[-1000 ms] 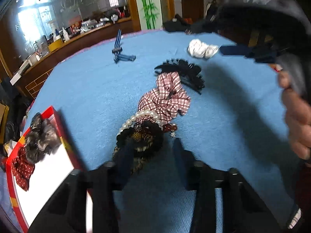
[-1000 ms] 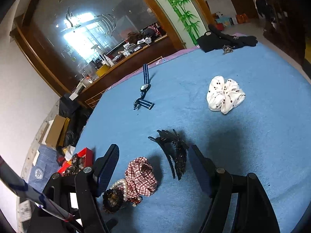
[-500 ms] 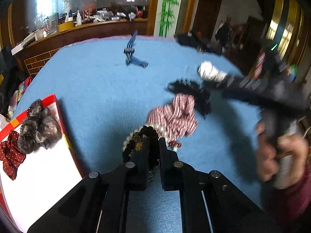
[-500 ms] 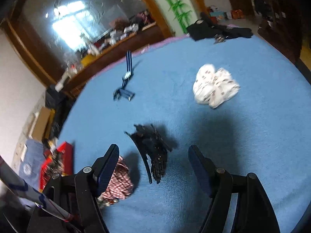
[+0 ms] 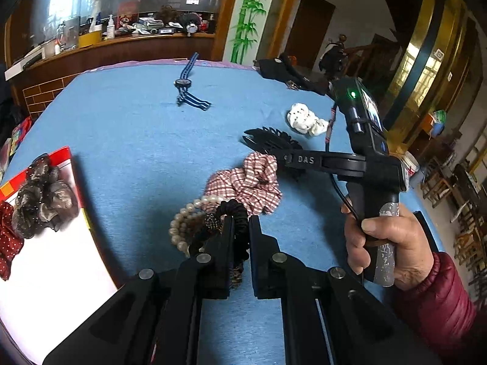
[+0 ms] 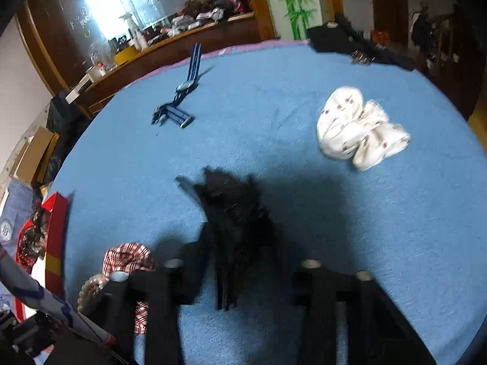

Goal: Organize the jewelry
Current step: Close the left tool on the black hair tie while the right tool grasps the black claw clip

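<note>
My left gripper (image 5: 242, 228) is shut on a black hair tie (image 5: 234, 210) that lies against a pearl bracelet (image 5: 182, 222) on the blue cloth. A plaid scrunchie (image 5: 246, 182) sits just beyond it. In the blurred right wrist view, my right gripper (image 6: 242, 249) is low over a black claw clip (image 6: 234, 213). Its jaws are closing, with the clip between them and both fingers against its sides. In the left wrist view a hand (image 5: 380, 237) holds that gripper over the claw clip (image 5: 274, 140).
A red box (image 5: 65, 158) with a white floor stands at the left, holding a grey-brown scrunchie (image 5: 42, 203) and a red dotted bow (image 5: 7, 243). A white scrunchie (image 6: 359, 130) and a blue-strapped watch (image 6: 182, 91) lie farther back. Dark clothing (image 6: 350, 42) lies at the far edge.
My left gripper closed on the black hair tie and lifted a little. My right gripper came down over the black claw clip and its jaws narrowed around it.
</note>
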Demonstrator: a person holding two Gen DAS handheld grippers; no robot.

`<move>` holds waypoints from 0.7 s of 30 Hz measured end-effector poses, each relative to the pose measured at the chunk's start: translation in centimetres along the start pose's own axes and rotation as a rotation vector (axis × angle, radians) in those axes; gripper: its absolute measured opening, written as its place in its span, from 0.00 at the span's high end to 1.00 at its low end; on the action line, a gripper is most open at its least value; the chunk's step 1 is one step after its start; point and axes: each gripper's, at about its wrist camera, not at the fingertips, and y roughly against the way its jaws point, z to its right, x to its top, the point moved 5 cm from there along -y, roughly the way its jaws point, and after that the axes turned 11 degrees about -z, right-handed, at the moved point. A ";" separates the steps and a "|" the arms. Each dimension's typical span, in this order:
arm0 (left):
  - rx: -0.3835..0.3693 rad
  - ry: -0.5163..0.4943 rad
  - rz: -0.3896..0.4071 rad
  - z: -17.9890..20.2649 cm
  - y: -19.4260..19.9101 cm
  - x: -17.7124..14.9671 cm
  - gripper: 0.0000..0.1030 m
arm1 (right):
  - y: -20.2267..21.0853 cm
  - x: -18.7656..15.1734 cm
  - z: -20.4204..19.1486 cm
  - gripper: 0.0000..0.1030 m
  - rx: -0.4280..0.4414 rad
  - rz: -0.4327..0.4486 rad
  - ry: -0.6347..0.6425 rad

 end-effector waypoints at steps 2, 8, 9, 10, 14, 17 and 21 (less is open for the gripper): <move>0.003 0.008 -0.011 -0.1 -0.2 0.1 0.92 | 0.2 0.0 0.0 0.69 -0.017 0.006 -0.002; 0.000 0.067 -0.015 -1.6 -0.1 0.3 0.88 | 1.7 0.3 1.0 0.69 0.028 0.031 -0.067; 0.004 0.069 -0.016 -1.7 -0.1 0.3 0.88 | 1.9 0.3 1.1 0.69 0.034 0.033 -0.072; 0.006 0.072 -0.017 -1.7 -0.1 0.3 0.88 | 2.0 0.2 1.0 0.69 0.039 0.037 -0.075; 0.014 0.070 -0.010 -1.6 0.3 0.2 0.88 | 3.1 0.2 0.9 0.70 0.046 0.065 -0.074; 0.020 0.036 -0.039 -1.1 0.2 -0.2 0.88 | 3.6 0.2 0.9 0.71 0.055 0.078 -0.077; 0.027 0.010 -0.077 -1.0 -0.6 -1.5 0.70 | 3.7 0.2 0.8 0.71 0.064 0.074 -0.080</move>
